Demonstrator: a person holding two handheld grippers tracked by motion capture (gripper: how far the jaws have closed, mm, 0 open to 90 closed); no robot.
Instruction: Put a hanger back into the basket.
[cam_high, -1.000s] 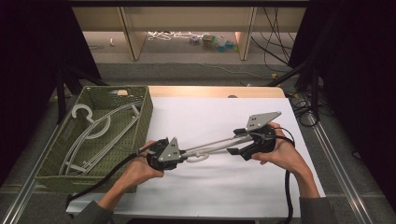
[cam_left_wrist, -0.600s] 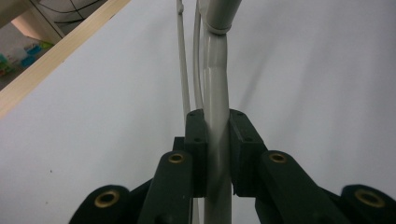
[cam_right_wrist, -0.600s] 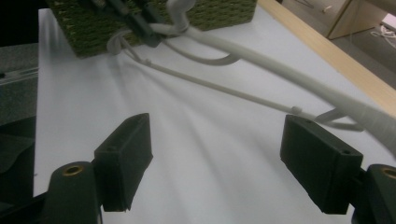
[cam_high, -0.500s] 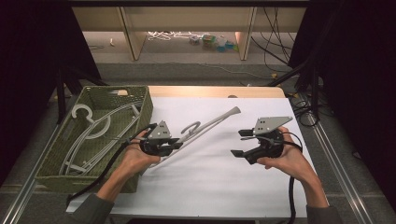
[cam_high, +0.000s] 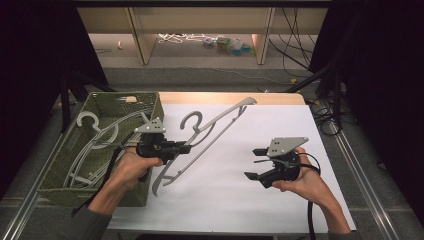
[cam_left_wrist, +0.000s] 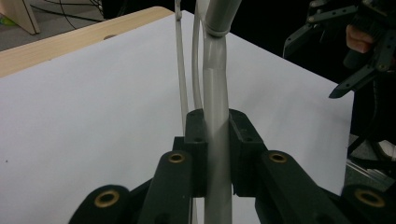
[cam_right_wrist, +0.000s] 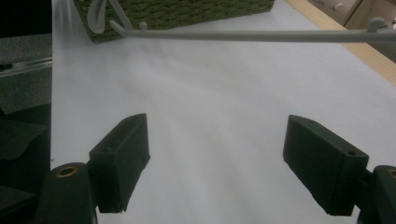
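- A person sits at a desk (cam_high: 240, 200) covered with a white sheet, holding a two-jawed claw in each hand
- The left claw (cam_high: 182, 148) is clamped tight on a grey plastic hanger (cam_high: 210, 135), gripping one of its bars near the lower end
- From the left claw's own camera, the two black jaws press on either side of the hanger's thick grey bar (cam_left_wrist: 217, 121), which runs straight up and away between them
- The hanger is lifted off the desk and tilted: its low end points toward the person, its far end reaches up toward the wooden back edge of the desk, and its hook curls just above the left claw
- The hanger stretches to the right of the left claw, over the middle of the white sheet
- The right claw (cam_high: 257, 162) is wide open with nothing between its jaws, which have just been opening further
- It sits over the right half of the desk, well apart from the hanger, pointing left toward it
- From the right claw's camera, the hanger's long bar (cam_right_wrist: 261, 35) crosses the top of the view, far beyond the open jaws
- A green woven basket (cam_high: 60, 165) stands at the left edge of the desk, just beside the left hand (cam_high: 127, 167)
- More pale hangers (cam_high: 95, 137) lie heaped inside the basket
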